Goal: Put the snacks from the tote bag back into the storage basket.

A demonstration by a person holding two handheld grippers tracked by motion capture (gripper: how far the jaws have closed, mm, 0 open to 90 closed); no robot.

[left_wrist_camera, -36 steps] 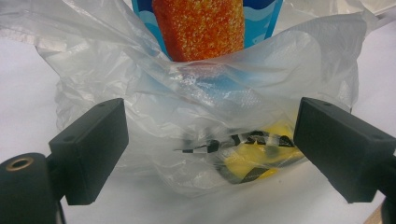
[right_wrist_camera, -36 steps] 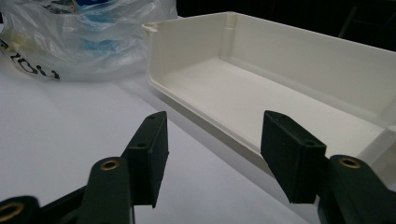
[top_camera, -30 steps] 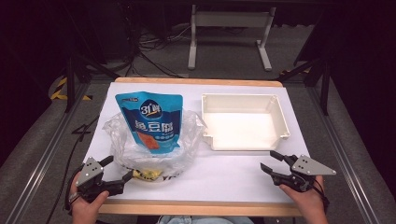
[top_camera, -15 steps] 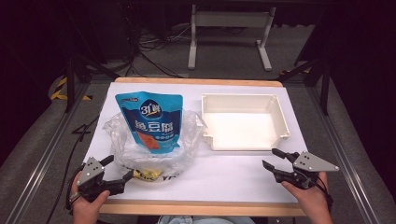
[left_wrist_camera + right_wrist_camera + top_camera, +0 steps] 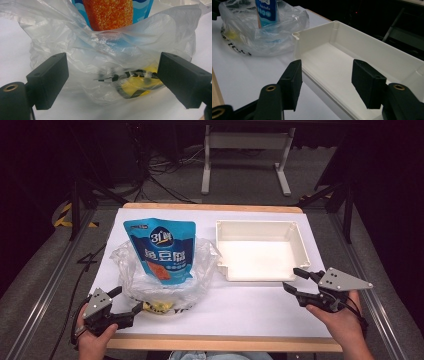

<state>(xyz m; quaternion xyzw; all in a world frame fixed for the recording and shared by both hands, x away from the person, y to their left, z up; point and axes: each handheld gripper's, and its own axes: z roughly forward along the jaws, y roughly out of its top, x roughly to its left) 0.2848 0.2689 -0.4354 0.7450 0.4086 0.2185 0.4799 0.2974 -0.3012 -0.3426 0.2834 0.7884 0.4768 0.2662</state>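
Holding a gripper in each hand, a person works at the white worktop (image 5: pixel 250 305). Left gripper (image 5: pixel 125 302) sits at the near left corner, jaws spread wide and released, aimed at the crumpled clear plastic bag (image 5: pixel 165 275); bag film lies between the jaws in the left gripper view, pads not pressing it. Bag stands left of centre with a tall blue printed snack pouch (image 5: pixel 161 251) upright inside it and something yellow (image 5: pixel 159 306) at its bottom, near edge. Right gripper (image 5: pixel 296 281) hovers at the near right, jaws apart and empty, just been opening a bit, nothing between them. Its tips point at the near right corner of the shallow cream plastic tray (image 5: pixel 300 245), just beside the rim, not touching. Tray sits right of the bag, close beside it.
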